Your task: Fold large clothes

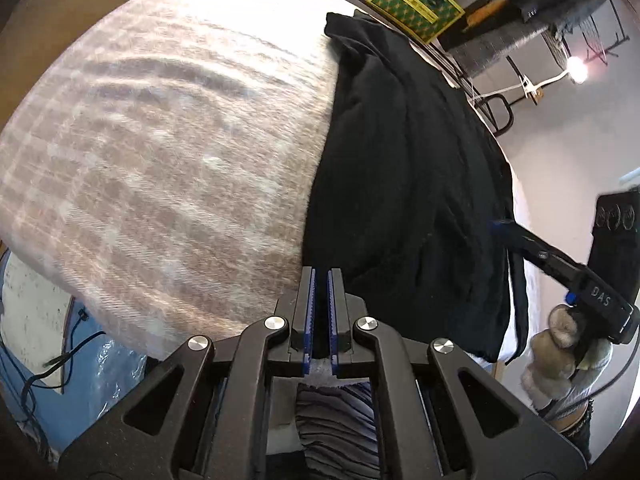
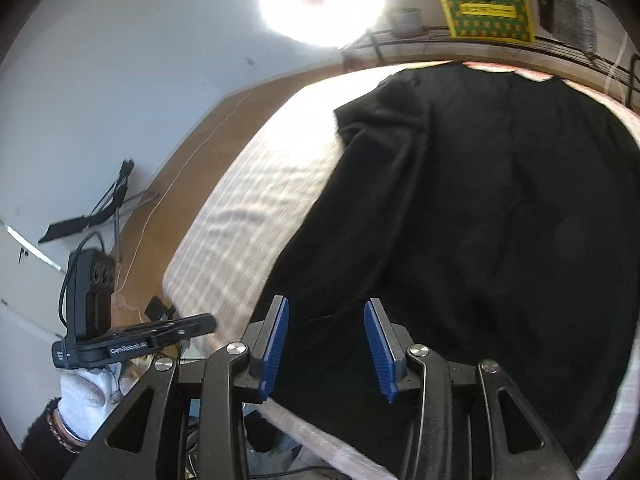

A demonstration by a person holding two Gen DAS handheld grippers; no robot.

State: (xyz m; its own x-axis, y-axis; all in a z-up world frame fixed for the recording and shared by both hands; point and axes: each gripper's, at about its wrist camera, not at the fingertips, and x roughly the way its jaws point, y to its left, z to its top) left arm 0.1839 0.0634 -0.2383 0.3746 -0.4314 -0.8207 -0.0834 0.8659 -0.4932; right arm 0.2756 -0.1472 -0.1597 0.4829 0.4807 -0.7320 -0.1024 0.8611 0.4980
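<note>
A black garment (image 2: 480, 220) lies spread on a bed covered by a pale plaid blanket (image 1: 160, 168), its near edge hanging over the side. Only the left wrist view shows the wide bare stretch of blanket to the garment's left, a blue sheet (image 1: 80, 392) on the floor below, and the right gripper (image 1: 504, 228) reaching in from the right, marked "DAS", held by a gloved hand (image 1: 560, 352). Only the right wrist view shows a glaring lamp (image 2: 320, 0), the wooden floor, and the left gripper (image 2: 208, 322) at the near left, lettered "GenRobot.AI". The left gripper's jaws are closed with nothing between them; the right gripper's blue pads (image 2: 276, 344) stand apart above the garment, empty. A yellow-green patterned box (image 2: 486, 10) sits beyond the bed.
</note>
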